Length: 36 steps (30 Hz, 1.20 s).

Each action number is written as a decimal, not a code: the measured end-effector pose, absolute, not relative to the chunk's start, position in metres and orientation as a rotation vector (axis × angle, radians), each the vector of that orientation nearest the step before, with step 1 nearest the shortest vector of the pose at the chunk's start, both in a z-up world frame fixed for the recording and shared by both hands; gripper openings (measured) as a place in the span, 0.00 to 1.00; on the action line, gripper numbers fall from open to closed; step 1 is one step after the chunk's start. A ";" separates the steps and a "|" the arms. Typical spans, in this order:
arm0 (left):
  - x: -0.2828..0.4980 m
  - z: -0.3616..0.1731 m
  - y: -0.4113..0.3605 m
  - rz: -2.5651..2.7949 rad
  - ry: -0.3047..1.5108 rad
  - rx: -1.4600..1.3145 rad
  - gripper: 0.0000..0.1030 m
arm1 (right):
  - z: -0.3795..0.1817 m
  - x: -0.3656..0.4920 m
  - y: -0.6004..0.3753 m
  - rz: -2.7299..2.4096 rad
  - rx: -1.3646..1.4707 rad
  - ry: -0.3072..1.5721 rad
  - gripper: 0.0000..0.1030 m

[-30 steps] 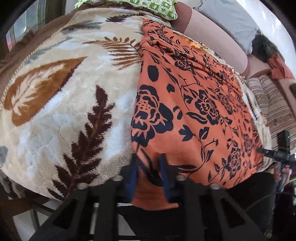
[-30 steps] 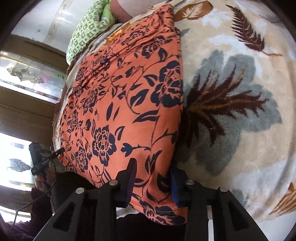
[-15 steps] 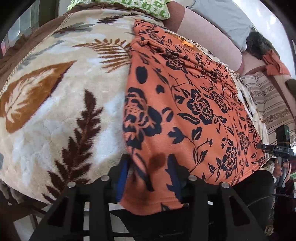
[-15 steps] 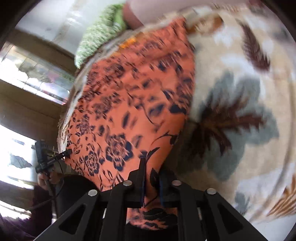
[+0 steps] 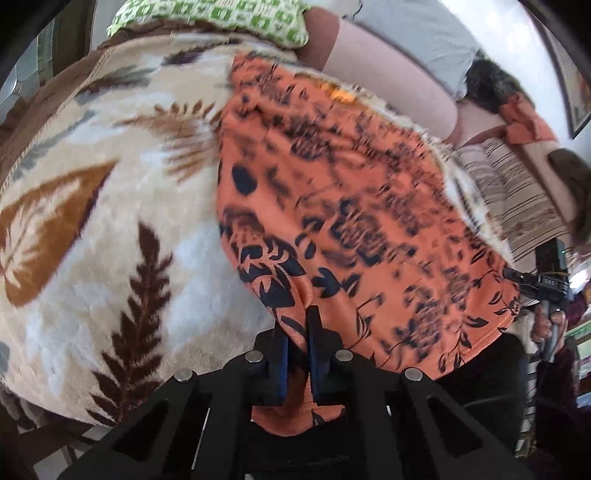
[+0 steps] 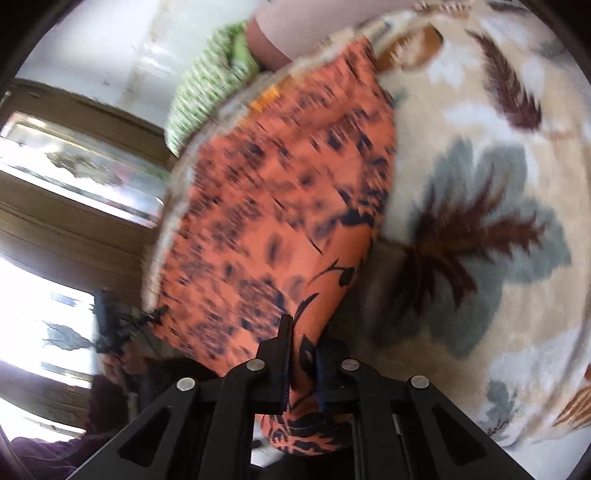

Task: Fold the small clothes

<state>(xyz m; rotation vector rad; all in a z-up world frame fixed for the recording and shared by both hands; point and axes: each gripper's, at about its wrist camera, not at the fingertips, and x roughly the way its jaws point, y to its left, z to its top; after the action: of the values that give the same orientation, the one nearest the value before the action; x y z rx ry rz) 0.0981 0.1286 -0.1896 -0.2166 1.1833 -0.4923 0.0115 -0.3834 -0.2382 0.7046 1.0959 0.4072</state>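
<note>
An orange garment with a dark floral print (image 5: 369, 221) lies spread on a fluffy leaf-patterned blanket (image 5: 110, 229); it also shows in the right wrist view (image 6: 280, 206). My left gripper (image 5: 297, 343) is shut on the garment's near left corner, which is lifted off the blanket. My right gripper (image 6: 301, 354) is shut on the near right corner, also raised. Each gripper shows in the other's view, the right gripper at the far right (image 5: 543, 284) and the left gripper at the far left (image 6: 122, 328). The cloth is motion-blurred.
A green patterned pillow (image 5: 221, 18) and a person lying at the bed's far end (image 5: 388, 62) sit beyond the garment. Striped cloth (image 5: 517, 195) lies to the right. A window and wooden frame (image 6: 55, 206) are on the left of the right wrist view.
Both grippers closed on the garment's near corners and raised them; the near edge of the cloth has lifted and started moving toward the far end.
</note>
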 end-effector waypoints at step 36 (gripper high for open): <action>0.162 -0.169 0.128 -0.410 1.157 -0.242 0.26 | -0.269 0.004 -0.419 0.401 0.936 1.166 0.70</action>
<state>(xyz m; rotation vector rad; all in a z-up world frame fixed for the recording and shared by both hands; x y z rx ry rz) 0.1621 0.1280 -0.1694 -0.2416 1.1570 -0.4097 0.0040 -0.4190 -0.2690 0.9355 1.1659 0.4006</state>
